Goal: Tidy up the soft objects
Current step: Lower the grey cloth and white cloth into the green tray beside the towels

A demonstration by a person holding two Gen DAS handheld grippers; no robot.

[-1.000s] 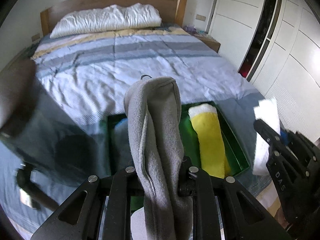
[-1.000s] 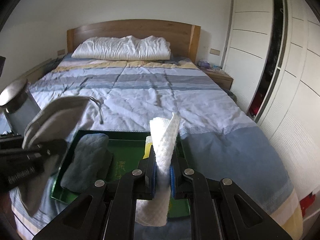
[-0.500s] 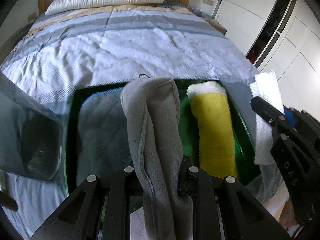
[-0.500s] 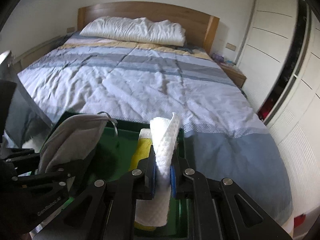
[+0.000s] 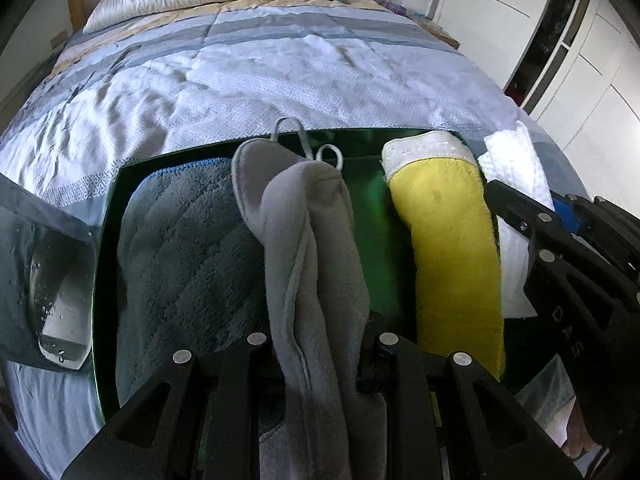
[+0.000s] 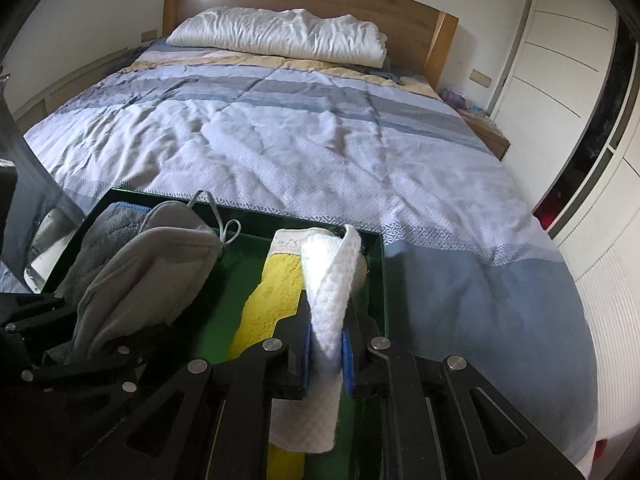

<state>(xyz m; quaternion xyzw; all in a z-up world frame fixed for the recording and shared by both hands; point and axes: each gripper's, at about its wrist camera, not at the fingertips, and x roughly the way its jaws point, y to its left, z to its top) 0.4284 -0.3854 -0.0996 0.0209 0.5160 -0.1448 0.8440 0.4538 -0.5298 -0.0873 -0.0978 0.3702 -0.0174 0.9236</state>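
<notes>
Nearest to me, the left gripper (image 5: 320,344) was clamped on a folded grey cloth (image 5: 308,248), which stood up between its fingers above the middle of the green tray (image 5: 370,216). Beside it, the right gripper (image 6: 326,344) pinched a white waffle-weave cloth (image 6: 330,280) between its blue pads (image 6: 306,344), held over the tray's right side, close to the right wall.

Inside the tray, a dark grey-blue towel (image 5: 180,256) lay flat along the left side, and a yellow cloth with a white band (image 5: 452,240) lay lengthwise on the right. A bare strip of green floor showed between them, under the grey cloth. A thin cord loop (image 5: 330,154) hung off the grey cloth's top, near the tray's far wall.

The tray sat at the foot of the bed, on a striped quilt (image 6: 304,136). Just left of the tray was a dark, shiny object (image 5: 56,292) I couldn't identify. Far beyond the tray, a white pillow (image 6: 280,36) lay against the wooden headboard (image 6: 312,0), and white wardrobe doors (image 6: 568,40) stood off to the tray's right.
</notes>
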